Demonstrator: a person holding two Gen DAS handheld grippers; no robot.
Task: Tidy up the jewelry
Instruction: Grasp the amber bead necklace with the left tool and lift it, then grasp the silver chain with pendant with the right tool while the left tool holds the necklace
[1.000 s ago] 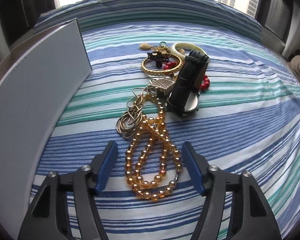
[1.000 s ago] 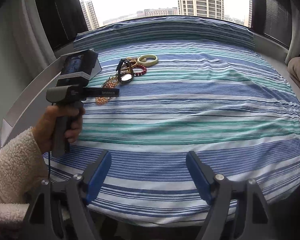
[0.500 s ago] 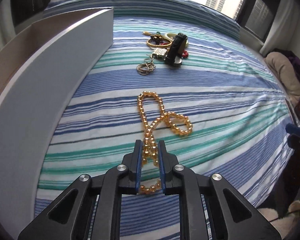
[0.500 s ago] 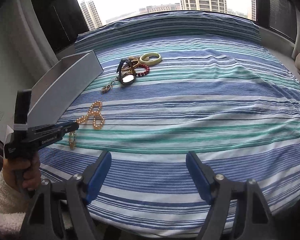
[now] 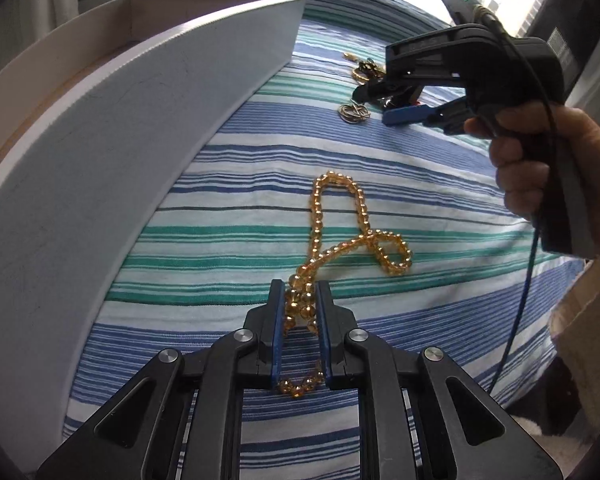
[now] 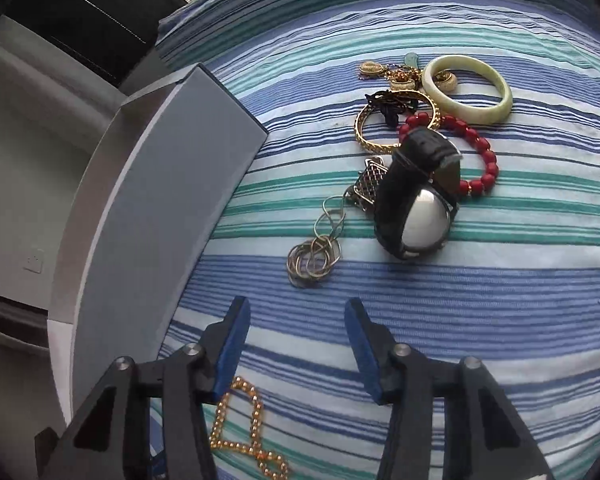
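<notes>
The amber bead necklace (image 5: pixel 342 240) lies on the striped bedspread (image 5: pixel 420 168), just beside the long wall of the grey box (image 5: pixel 140 128). My left gripper (image 5: pixel 299 300) has its jaws pressed in on the near end of that necklace, a bunch of beads pinched between the blue pads (image 5: pixel 277 320). A short loop of beads hangs out behind the pads toward me. The rest of the strand runs away from the jaws, crosses itself once and spreads into two loops flat on the cloth.

Farther from the box wall than the necklace sits the rest of the jewelry in a loose pile. My right gripper (image 6: pixel 296 344) hangs over the bedspread with its jaws spread wide and nothing between them, the pile just ahead. Nearest those jaws is a tangle of thin silver rings (image 6: pixel 314 260), linked by a fine chain to a lattice pendant (image 6: pixel 367 184). A black-strapped watch (image 6: pixel 414 200) rests on its side touching the pendant. Behind the watch a red bead bracelet (image 6: pixel 476 152) and a gold bangle (image 6: pixel 380 128) overlap. A pale green bangle (image 6: pixel 468 88) lies at the far edge of the pile, with small gold pieces (image 6: pixel 396 74) beside it. My right hand (image 5: pixel 540 168) grips the handle.
</notes>
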